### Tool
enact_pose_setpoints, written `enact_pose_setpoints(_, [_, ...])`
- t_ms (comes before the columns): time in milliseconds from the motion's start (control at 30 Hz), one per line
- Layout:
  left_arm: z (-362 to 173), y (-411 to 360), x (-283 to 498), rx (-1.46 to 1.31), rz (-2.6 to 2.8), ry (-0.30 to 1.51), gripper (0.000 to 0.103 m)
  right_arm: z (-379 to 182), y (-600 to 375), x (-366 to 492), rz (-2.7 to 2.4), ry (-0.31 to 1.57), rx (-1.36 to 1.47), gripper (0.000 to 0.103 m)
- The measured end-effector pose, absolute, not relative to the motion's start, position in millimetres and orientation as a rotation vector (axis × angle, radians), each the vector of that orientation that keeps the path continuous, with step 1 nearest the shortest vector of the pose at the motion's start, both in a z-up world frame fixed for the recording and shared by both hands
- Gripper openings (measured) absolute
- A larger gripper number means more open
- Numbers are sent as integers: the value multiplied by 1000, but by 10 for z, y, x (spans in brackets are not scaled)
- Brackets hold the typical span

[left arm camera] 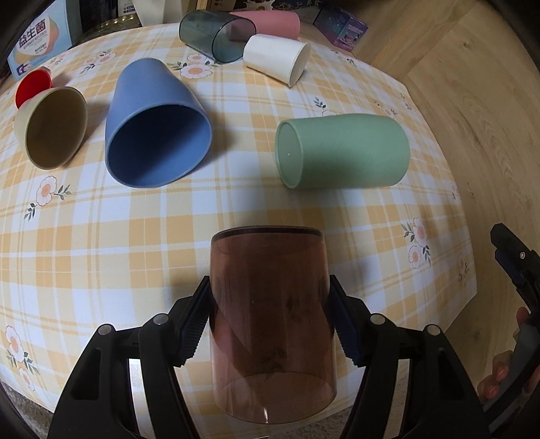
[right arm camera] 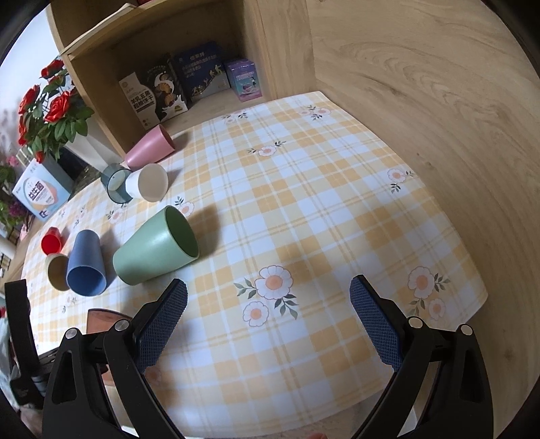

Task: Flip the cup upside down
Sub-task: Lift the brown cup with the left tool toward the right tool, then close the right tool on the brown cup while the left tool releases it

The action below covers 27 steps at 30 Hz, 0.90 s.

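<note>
8 cups, 2 hand-held grippers, 5 boxes.

A broad stretch of bare tablecloth is offered on the right, bounded by the wooden wall. The left is crowded by cups lying on their sides: green cup, blue cup, tan cup, red cup. The far edge is blocked by the white cup, grey cup and pink cup, bunched together. A passable lane is left between blue and green.
</note>
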<state>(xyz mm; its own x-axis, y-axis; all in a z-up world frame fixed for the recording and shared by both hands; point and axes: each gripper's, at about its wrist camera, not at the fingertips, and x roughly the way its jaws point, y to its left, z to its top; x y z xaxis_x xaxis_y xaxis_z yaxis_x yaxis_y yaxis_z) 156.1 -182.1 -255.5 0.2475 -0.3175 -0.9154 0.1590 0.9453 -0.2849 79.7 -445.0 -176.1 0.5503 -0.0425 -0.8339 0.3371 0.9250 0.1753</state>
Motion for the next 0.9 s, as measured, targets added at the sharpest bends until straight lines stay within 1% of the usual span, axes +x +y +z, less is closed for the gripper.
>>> enact_pose_setpoints(200, [-2559,-1789,1573,-177,-356,1288,68,-1747,-4394,817,-224,975,323,94])
enact_pose_setpoints(367, [-2478,-1739,1543,-188,-383,1277,79,-1721,-4358,825,-221,978,320,94])
enact_pose_setpoints(433, [-2428,-1710,1532,-185,-389,1268,86,-1711,-4328,835,-220,988,320,94])
enact_pose_setpoints(633, [-2233,-1593,1510,-157,-389,1219,95,-1660,-4168,865,-203,1001,300,94])
enact_pose_setpoints(900, [-1905,-1260,1517,-83,-323,1076,97,-1651,-3884,955,-124,1033,295,94])
